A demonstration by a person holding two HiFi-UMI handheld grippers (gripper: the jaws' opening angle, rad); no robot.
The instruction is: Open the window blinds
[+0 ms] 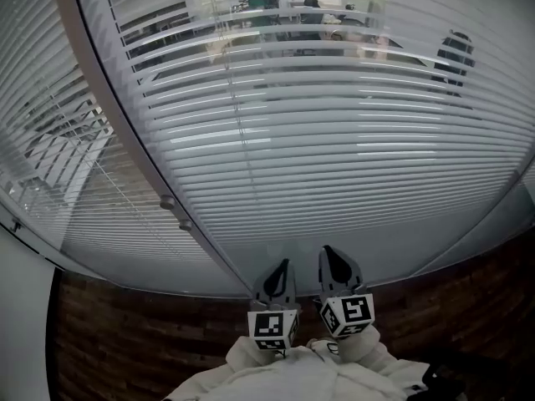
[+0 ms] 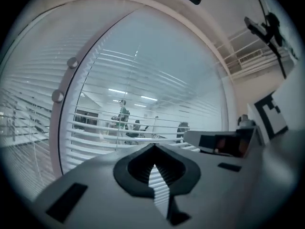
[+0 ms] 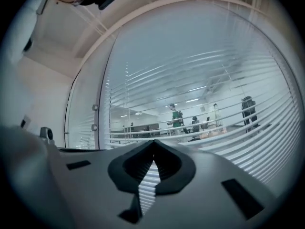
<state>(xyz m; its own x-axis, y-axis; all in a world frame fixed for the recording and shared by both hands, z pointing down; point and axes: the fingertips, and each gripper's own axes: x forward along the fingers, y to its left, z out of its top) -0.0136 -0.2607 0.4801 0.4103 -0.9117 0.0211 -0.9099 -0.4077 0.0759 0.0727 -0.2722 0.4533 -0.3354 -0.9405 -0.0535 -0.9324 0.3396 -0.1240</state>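
White slatted window blinds (image 1: 334, 140) hang behind a glass pane and fill most of the head view. The slats are tilted enough that an office with people shows through the upper rows. My left gripper (image 1: 282, 263) and right gripper (image 1: 328, 251) stand side by side below the pane's lower edge and point at it without touching it. The left gripper (image 2: 153, 147) has its jaws together with nothing between them. So does the right gripper (image 3: 153, 142). The blinds (image 2: 143, 128) show ahead of the left gripper, and the blinds (image 3: 200, 109) ahead of the right.
A grey frame post (image 1: 125, 124) with two round knobs (image 1: 167, 201) separates this pane from another blind-covered pane (image 1: 50, 140) on the left. A thin cord (image 1: 238, 124) runs down the slats. Dark brown boards (image 1: 125, 341) lie below the window. White sleeves (image 1: 292, 374) show at the bottom.
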